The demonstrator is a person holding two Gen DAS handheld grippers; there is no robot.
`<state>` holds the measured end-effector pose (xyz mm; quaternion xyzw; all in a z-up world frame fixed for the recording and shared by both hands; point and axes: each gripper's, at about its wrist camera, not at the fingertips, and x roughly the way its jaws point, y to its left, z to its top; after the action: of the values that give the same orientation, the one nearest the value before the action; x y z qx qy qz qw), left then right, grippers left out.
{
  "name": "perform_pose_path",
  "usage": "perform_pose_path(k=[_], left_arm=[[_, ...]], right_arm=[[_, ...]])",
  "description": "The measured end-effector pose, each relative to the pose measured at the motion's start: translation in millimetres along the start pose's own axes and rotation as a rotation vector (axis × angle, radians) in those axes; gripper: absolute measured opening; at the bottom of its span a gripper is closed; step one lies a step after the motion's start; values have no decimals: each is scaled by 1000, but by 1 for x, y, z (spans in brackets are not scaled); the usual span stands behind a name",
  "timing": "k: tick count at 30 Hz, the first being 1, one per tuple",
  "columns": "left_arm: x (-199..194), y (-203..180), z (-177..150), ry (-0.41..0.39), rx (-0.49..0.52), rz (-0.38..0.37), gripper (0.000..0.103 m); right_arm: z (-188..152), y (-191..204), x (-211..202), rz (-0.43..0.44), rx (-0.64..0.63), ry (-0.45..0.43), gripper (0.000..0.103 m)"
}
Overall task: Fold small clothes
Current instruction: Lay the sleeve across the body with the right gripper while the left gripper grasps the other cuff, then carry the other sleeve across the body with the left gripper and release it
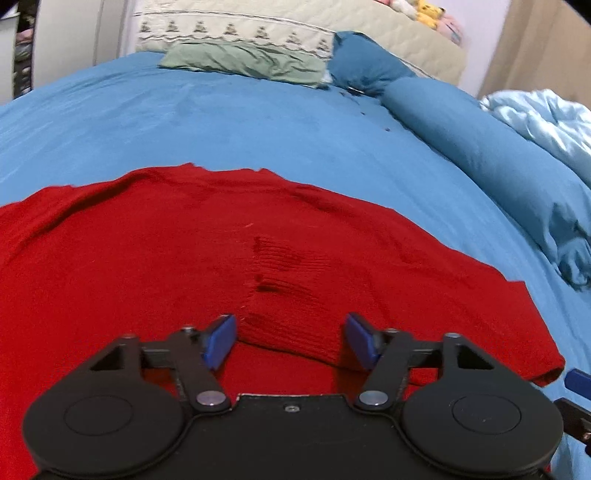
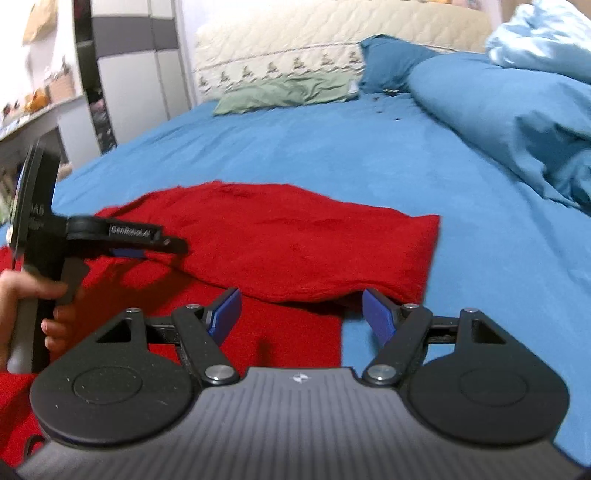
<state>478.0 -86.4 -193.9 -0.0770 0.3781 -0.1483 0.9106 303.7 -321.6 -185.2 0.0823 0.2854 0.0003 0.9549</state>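
Observation:
A red knit garment (image 1: 184, 258) lies spread on the blue bed sheet (image 1: 258, 125), with a folded-over flap near its front. My left gripper (image 1: 290, 339) is open, just above the garment's near part, holding nothing. In the right wrist view the garment (image 2: 295, 240) shows a folded layer with its edge facing me. My right gripper (image 2: 301, 317) is open and empty at that folded edge, over the garment's lower right corner. The left gripper (image 2: 147, 247) appears at the left, held by a hand, over the garment.
A rolled blue duvet (image 1: 498, 155) lies along the right side. A green pillow (image 1: 243, 61) and a cream quilted headboard (image 1: 295, 22) are at the far end. A pale blue blanket (image 1: 546, 118) is at the far right. A wardrobe (image 2: 140, 55) stands left.

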Motion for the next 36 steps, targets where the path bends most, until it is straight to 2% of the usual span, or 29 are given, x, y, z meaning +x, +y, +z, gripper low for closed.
perform_pose_path(k=[4, 11, 12, 13, 14, 15, 18, 21, 23, 26, 29, 32, 36], left_arm=[[-6, 2, -6, -5, -11, 6, 68], [11, -13, -2, -11, 9, 31, 66], [12, -14, -1, -18, 10, 40, 53], [14, -16, 0, -28, 13, 51, 32], [13, -18, 2, -43, 17, 50, 18], [12, -21, 4, -54, 21, 37, 9], [-3, -30, 14, -124, 62, 52, 9], [-32, -29, 31, -232, 88, 90, 9], [-56, -19, 40, -309, 104, 139, 9], [-80, 4, 45, -381, 119, 234, 9], [-89, 32, 44, -396, 126, 324, 9], [-88, 54, 39, -374, 99, 378, 9], [-85, 69, 26, -353, 65, 402, 9]], right_arm=[[-1, -4, -3, -13, 23, -16, 88], [3, -6, -3, -17, 71, -34, 88], [2, -7, -3, -17, 73, -34, 88], [2, -6, -3, -17, 73, -34, 88], [2, -6, -2, -16, 71, -32, 88], [2, -5, -1, -17, 69, -29, 88], [3, -5, 0, -36, 54, -23, 88], [4, -3, 3, -110, 36, -15, 90], [5, -4, 9, -157, 29, 11, 94], [6, -5, 20, -169, 30, 58, 94], [6, 1, 39, -164, -8, 104, 94], [4, 9, 58, -144, -65, 153, 94], [7, 15, 72, -141, -105, 154, 95]])
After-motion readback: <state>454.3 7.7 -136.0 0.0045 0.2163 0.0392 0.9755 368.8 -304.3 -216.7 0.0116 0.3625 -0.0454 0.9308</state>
